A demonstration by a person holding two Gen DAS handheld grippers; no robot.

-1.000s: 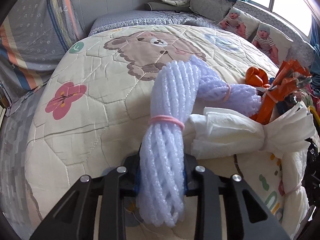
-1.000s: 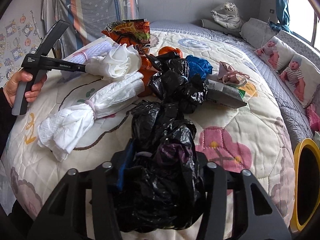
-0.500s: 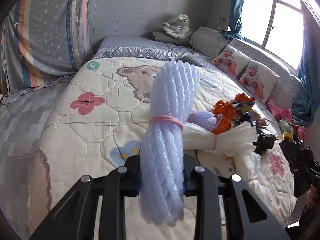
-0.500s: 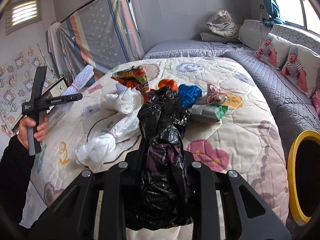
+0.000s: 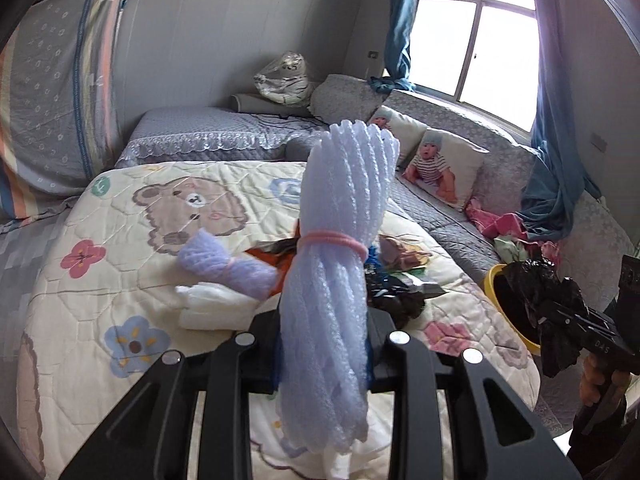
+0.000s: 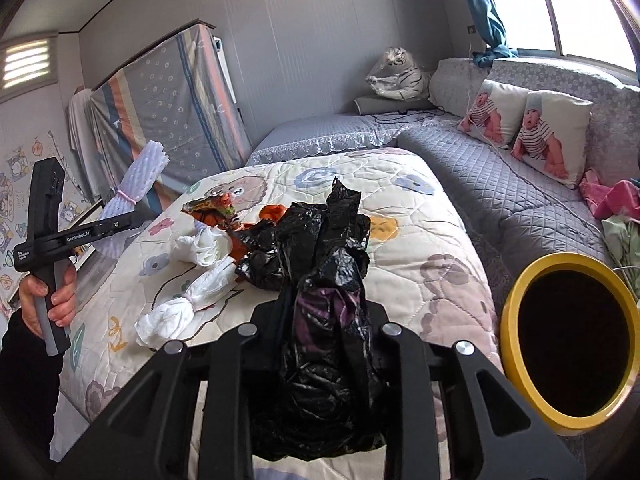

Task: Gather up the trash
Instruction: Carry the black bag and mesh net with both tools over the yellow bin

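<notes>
**Both loads lifted clear of the bed, bin now in reach**

Raised and swung toward the window side over the last second: a second ago low over the quilt, now high above it with the far wall and window in view. Means pickup is done for these two items; judged next step is the drop into the yellow-rimmed bin (image 6: 570, 356) beside the bed (image 6: 440, 248).

Left gripper (image 5: 324, 356): jaws clamped on the white foam-net bundle (image 5: 340, 240), banded with a pink elastic (image 5: 332, 240), standing upright between the jaws and poking out well above and below them.

Right gripper (image 6: 320, 344): jaws closed on the crumpled black plastic bag (image 6: 324, 320), bulging out on both sides of the grip. Bin mouth just to the right of these jaws, near but not yet under the bag.

Left on the quilt: a second foam-net roll (image 5: 224, 266), tied white bags (image 6: 188, 300), an orange wrapper (image 6: 218, 210), more black plastic (image 6: 272, 252). Plenty still to collect.
</notes>
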